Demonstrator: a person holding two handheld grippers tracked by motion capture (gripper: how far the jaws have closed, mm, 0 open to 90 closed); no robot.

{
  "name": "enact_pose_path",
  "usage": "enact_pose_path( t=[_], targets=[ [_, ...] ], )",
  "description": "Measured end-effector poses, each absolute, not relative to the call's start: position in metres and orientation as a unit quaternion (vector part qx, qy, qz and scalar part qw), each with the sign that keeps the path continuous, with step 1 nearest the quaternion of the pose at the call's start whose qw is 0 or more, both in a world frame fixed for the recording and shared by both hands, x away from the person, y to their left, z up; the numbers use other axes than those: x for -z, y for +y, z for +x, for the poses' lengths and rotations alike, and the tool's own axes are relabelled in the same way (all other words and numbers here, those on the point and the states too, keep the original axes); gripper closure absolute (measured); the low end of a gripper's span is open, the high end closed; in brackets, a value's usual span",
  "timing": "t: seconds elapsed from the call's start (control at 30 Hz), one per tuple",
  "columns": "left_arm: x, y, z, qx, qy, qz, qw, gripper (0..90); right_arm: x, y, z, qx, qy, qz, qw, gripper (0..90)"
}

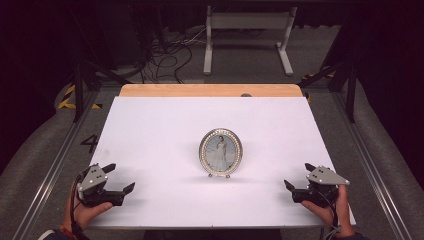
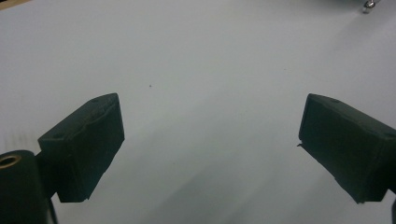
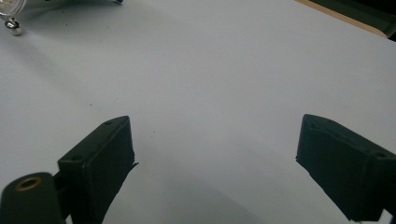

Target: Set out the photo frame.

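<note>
Standing upright mid-table (image 1: 150, 125), unlettered oval picture frame (image 1: 220, 152); left gripper (image 1: 121, 179) and right gripper (image 1: 298, 177) jaws apart.

White table (image 1: 150, 130) with a tan wooden edge at twelve o'clock; silver oval picture frame (image 1: 220, 152); black claws with grey plates.

Your left hand (image 1: 85, 210) holds the black two-jaw left tool (image 1: 122, 177) with its grey three-cornered top plate low at the near left, jaws spread wide and empty. Your right hand (image 1: 330, 207) holds the matching right tool (image 1: 298, 176) at the near right, jaws likewise wide apart, both pointing inward.
</note>
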State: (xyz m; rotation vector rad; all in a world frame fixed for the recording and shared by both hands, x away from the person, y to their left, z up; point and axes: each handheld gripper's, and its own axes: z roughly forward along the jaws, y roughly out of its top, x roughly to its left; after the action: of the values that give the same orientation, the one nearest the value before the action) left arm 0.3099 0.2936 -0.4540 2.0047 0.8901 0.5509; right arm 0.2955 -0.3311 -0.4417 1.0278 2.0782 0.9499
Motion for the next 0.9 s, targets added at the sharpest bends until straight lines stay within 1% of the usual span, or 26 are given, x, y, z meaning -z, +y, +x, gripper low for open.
enact_pose_path(
  t=[0.07, 0.37, 0.57, 0.9],
  targets=[
    [0.456, 0.295, 0.31, -0.215, 0.366, 0.798, 0.428, 7.2, 0.442, -0.332, 0.296, -0.36, 0.787, 0.39, 0.315, 11.0],
    [0.457, 0.289, 0.309, -0.219, 0.35, 0.809, 0.418, 7.2, 0.443, -0.33, 0.296, -0.356, 0.787, 0.392, 0.316, 11.0],
    [0.455, 0.29, 0.308, -0.218, 0.356, 0.8, 0.43, 7.2, 0.444, -0.328, 0.297, -0.352, 0.789, 0.391, 0.317, 11.0],
    [0.455, 0.284, 0.311, -0.225, 0.352, 0.809, 0.414, 7.2, 0.447, -0.33, 0.3, -0.352, 0.788, 0.397, 0.313, 10.4]
  ],
)
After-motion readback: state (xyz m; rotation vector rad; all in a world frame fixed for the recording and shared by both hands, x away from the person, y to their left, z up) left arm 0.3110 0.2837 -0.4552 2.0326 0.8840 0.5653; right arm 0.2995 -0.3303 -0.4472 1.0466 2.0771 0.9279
